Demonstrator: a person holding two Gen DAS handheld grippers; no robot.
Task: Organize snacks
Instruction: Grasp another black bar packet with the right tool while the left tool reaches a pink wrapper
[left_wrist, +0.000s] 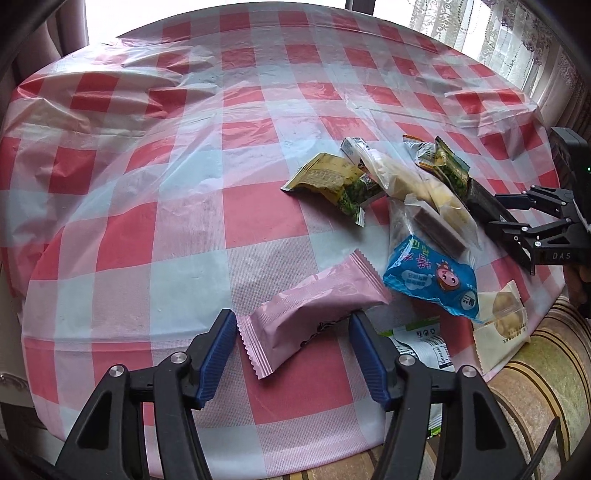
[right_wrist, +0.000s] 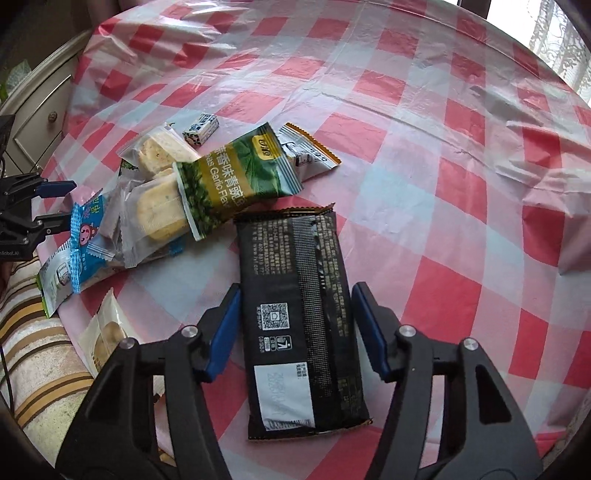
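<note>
tablecloth (left_wrist: 184, 206): glossy crinkled plastic film | pink packet (left_wrist: 314, 310): matt foil | black packet (right_wrist: 299, 314): glossy plastic wrapper

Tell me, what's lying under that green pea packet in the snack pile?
The green pea packet overlaps a clear-wrapped biscuit and an orange-trimmed sachet. Whatever sits beneath its middle is covered.

The far and left stretch of the table (left_wrist: 155, 155) lies bare before me, open to pass over. To my right the snack pile (left_wrist: 406, 192) crowds the near edge, with the blue packet (left_wrist: 432, 280) and pink packet (left_wrist: 314, 310) just beside it. A black packet (right_wrist: 295, 314) blocks the checkered patch nearest me.
</note>
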